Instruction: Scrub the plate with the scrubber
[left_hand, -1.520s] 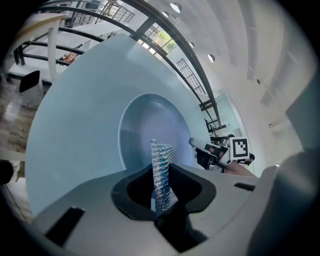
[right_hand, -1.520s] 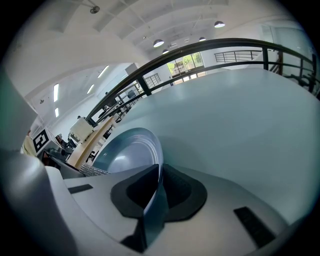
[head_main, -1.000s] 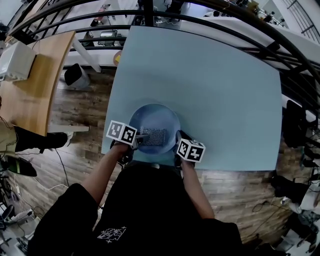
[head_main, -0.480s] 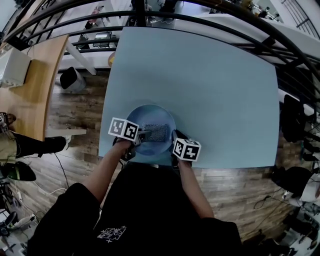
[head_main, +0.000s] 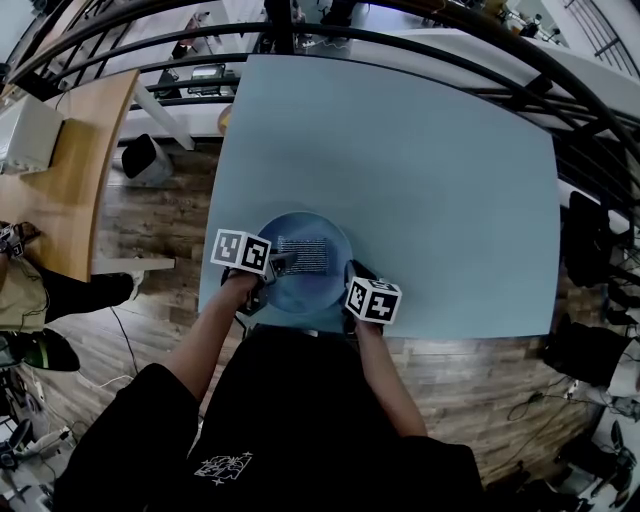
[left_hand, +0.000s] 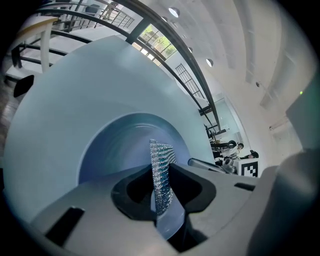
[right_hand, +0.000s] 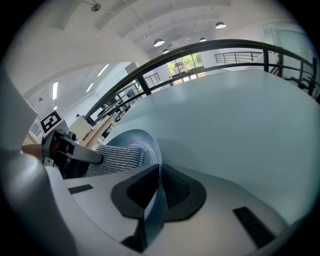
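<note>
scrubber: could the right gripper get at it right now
Probably not: the right gripper is shut on the plate rim, and the left gripper clamps the scrubber. Nothing else stands between them.

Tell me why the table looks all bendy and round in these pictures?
Wide-angle lenses bend things: in the head view the table bulges like a pillow; in the left gripper view the plate stretches into a big arc and the corners go black; in the right gripper view the railing curves overhead.
</note>
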